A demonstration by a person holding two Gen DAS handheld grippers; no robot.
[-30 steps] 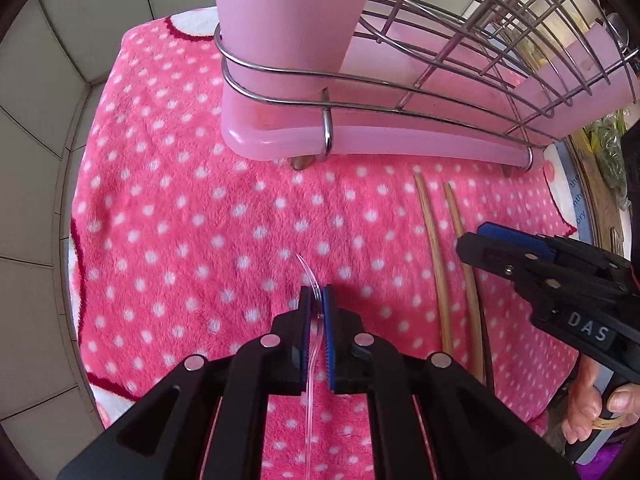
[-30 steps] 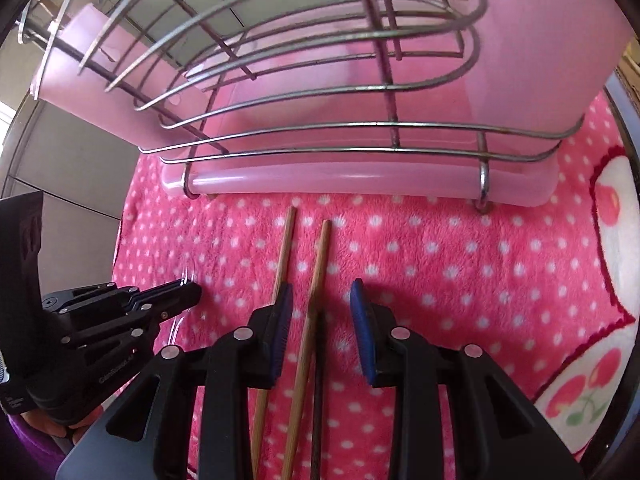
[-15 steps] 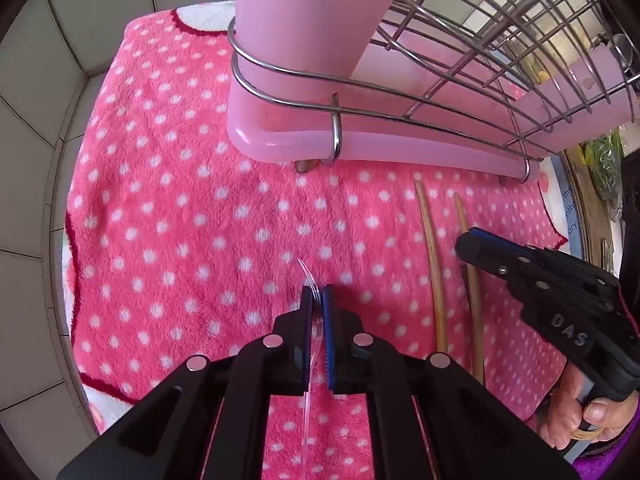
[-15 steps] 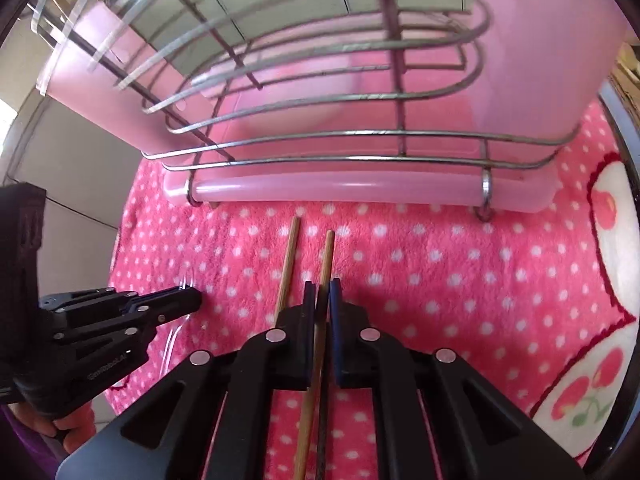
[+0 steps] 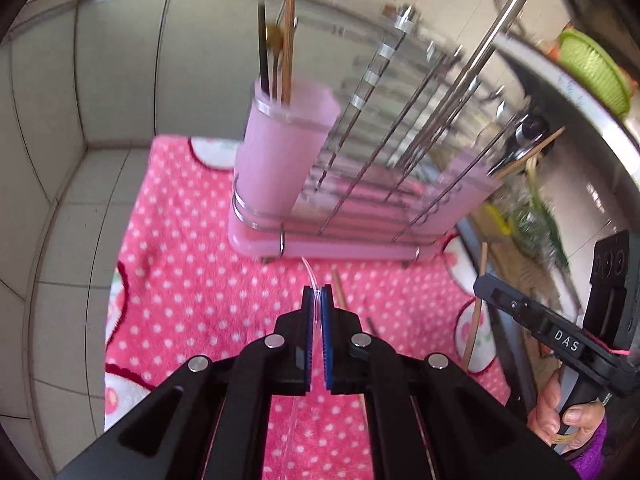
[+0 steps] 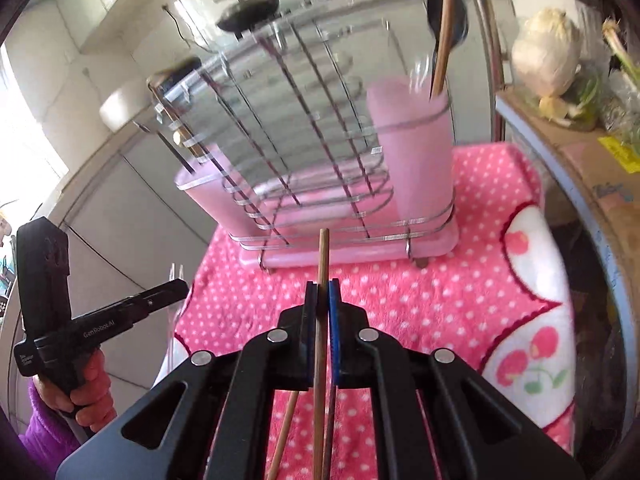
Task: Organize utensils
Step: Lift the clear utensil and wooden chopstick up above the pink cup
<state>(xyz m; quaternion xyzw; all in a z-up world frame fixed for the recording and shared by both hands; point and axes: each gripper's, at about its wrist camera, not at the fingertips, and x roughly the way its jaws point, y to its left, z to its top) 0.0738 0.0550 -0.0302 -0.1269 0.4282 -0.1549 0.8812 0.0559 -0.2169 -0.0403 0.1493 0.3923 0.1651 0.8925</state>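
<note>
My left gripper (image 5: 316,294) is shut on a clear plastic utensil (image 5: 310,270), a fork by its tines in the right wrist view (image 6: 176,270), lifted above the pink dotted towel (image 5: 192,280). My right gripper (image 6: 322,288) is shut on a wooden chopstick (image 6: 323,256), also lifted; it shows in the left wrist view (image 5: 478,300). Another chopstick (image 5: 340,290) lies on the towel. The wire rack (image 5: 380,168) holds a pink utensil cup (image 5: 280,156) with several utensils standing in it; the cup also shows in the right wrist view (image 6: 412,152).
Tiled walls (image 5: 80,120) close in the left and back. A second pink cup (image 6: 216,196) sits at the rack's other end. A green basket (image 5: 592,64), vegetables (image 6: 548,52) and a cardboard box (image 6: 580,168) crowd the right side.
Both grippers have risen and pulled back from the towel, carrying the clear utensil and one chopstick. The right gripper closed on the chopstick a second ago. The whole rack is now in view.
</note>
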